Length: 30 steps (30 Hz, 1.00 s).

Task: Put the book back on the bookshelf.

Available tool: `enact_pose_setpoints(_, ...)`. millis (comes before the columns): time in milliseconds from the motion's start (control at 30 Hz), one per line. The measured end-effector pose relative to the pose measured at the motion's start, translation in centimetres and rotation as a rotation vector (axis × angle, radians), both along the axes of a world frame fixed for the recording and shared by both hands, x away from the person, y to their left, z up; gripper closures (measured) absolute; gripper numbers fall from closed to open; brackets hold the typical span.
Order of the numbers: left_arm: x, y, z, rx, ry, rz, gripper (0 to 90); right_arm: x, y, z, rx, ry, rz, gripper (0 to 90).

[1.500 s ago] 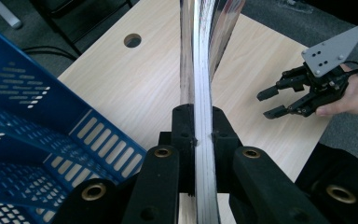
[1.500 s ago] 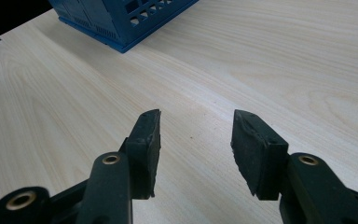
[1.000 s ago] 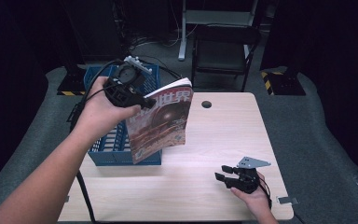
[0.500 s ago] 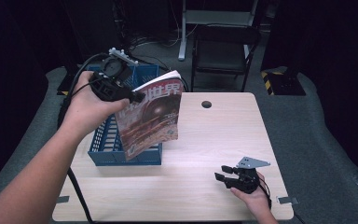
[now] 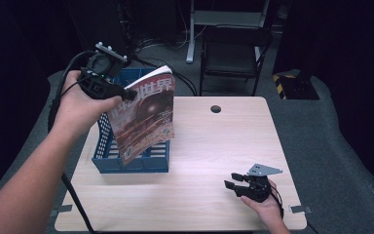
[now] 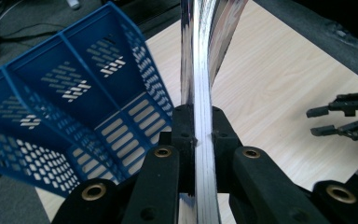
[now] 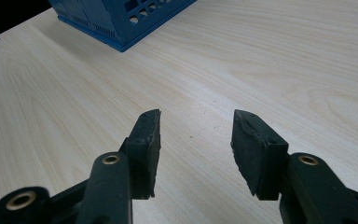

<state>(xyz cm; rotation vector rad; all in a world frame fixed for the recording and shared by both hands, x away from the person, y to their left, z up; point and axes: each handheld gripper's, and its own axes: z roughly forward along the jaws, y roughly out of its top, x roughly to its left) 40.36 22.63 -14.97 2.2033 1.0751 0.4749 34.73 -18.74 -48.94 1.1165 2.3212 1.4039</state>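
My left gripper (image 5: 129, 94) is shut on a magazine (image 5: 146, 117) with a reddish-brown cover, holding it upright in the air over the blue slotted file basket (image 5: 126, 158) at the table's left. In the left gripper view the magazine's edge (image 6: 200, 79) runs up between the two closed jaws of the left gripper (image 6: 200, 135), with the basket's dividers (image 6: 74, 88) to the left. My right gripper (image 5: 233, 181) rests low near the table's front right, open with nothing between its pads; in its own view the right gripper (image 7: 196, 135) points over bare wood.
The light wooden table (image 5: 224, 141) has a dark cable hole (image 5: 215, 108) at its far side. A black chair (image 5: 233, 53) and cables stand behind the table. The basket's corner (image 7: 121, 28) lies ahead of the right gripper, which also shows at the edge (image 6: 340, 116) of the left gripper view.
My left hand has carried the magazine leftward and a little away, from beside the basket to above it. The right gripper has stayed still.
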Motion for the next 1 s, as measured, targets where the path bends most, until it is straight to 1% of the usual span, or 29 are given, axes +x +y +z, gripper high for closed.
enact_pose_setpoints(100,0.2,0.7,0.0,-0.013,0.009,0.04,84.0,0.0,0.0,0.0,0.0,0.001,-0.001,52.1)
enact_pose_setpoints(133,0.3,0.9,0.0,-0.01,0.014,0.051,84.0,0.0,0.0,0.0,0.0,0.001,0.0,52.1)
enact_pose_setpoints(200,0.5,1.4,0.0,-0.026,0.019,0.078,84.0,0.0,0.0,0.0,0.0,0.004,-0.002,52.2)
enact_pose_setpoints(267,0.6,1.9,-0.1,-0.029,0.025,0.102,84.0,0.0,0.0,0.0,0.001,0.014,0.002,52.3)
enact_pose_setpoints(300,0.7,2.2,-0.1,-0.035,0.029,0.112,84.0,0.0,0.0,0.0,0.0,0.015,0.003,52.3)
enact_pose_setpoints(367,0.9,2.7,0.0,-0.034,0.03,0.132,84.0,0.0,0.0,0.0,0.0,0.015,0.003,52.3)
enact_pose_setpoints(433,1.0,3.1,0.0,-0.029,0.032,0.148,84.0,0.0,0.0,0.0,0.001,0.015,0.002,52.3)
enact_pose_setpoints(467,1.0,3.4,-0.1,-0.029,0.028,0.154,84.0,0.0,0.0,0.0,0.001,0.015,0.002,52.3)
enact_pose_setpoints(567,1.2,4.0,-0.1,-0.03,0.033,0.18,84.0,0.0,0.0,0.0,-0.001,0.012,0.006,52.3)
enact_pose_setpoints(667,1.4,4.5,-0.4,-0.03,0.024,0.206,84.0,0.0,0.0,0.0,-0.001,0.013,0.004,52.3)
enact_pose_setpoints(900,1.8,5.9,-0.9,-0.023,0.036,0.255,84.0,0.0,0.0,-0.1,-0.002,0.011,0.006,52.3)
enact_pose_setpoints(1000,2.0,6.4,-1.0,-0.03,0.039,0.275,84.0,0.0,0.0,-0.1,-0.001,0.011,0.006,52.3)
